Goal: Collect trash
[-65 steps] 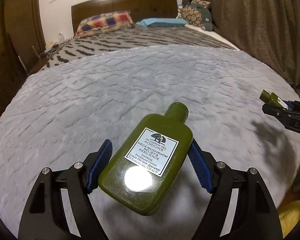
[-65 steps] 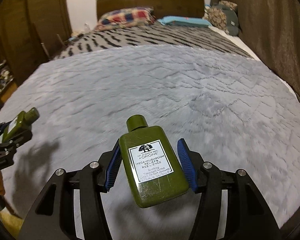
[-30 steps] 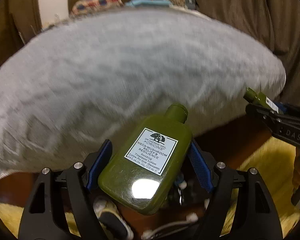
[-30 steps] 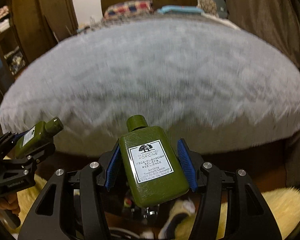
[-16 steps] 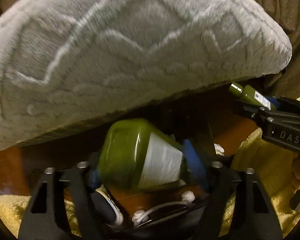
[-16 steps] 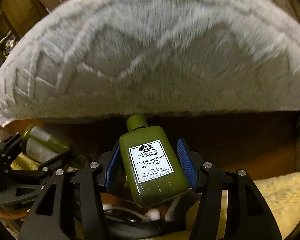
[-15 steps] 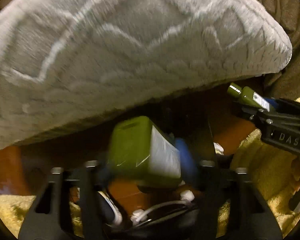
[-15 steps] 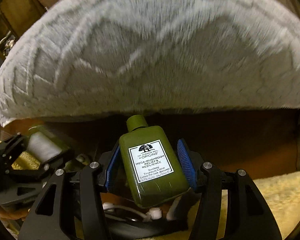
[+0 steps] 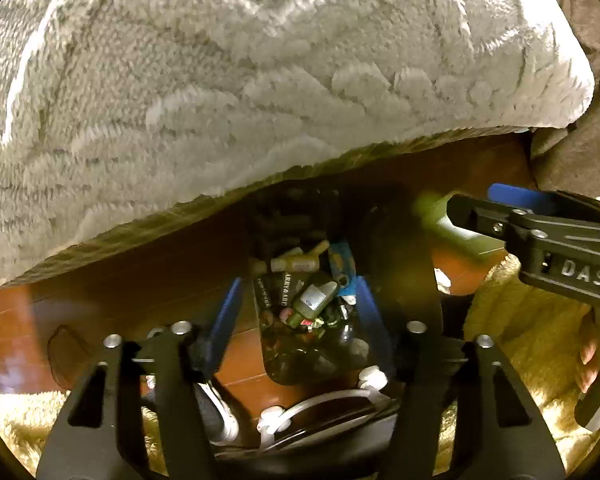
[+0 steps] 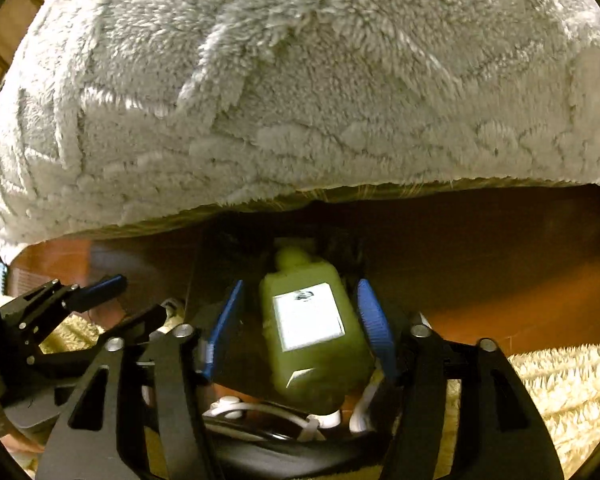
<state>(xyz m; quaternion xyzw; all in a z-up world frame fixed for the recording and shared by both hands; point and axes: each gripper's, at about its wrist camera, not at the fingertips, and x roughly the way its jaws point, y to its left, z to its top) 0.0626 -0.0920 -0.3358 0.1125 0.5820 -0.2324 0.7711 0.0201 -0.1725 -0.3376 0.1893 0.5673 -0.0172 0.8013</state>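
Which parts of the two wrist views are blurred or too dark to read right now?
Right wrist view: the green lotion bottle between the blue pads is motion-smeared, its white label washed out and unreadable. Left wrist view: the same bottle is a faint green streak beside the right gripper; the dark trash bag is dim, though its contents stay fairly sharp.

Green bottle [image 10: 312, 332], white label; grey blanket [image 10: 300, 92]; blue-padded gripper [image 10: 300, 320]

Both grippers [image 9: 296, 320] [image 10: 296, 324] are black, angular frames with silver screws, ribbed blue pads; one bears embossed "DAS".
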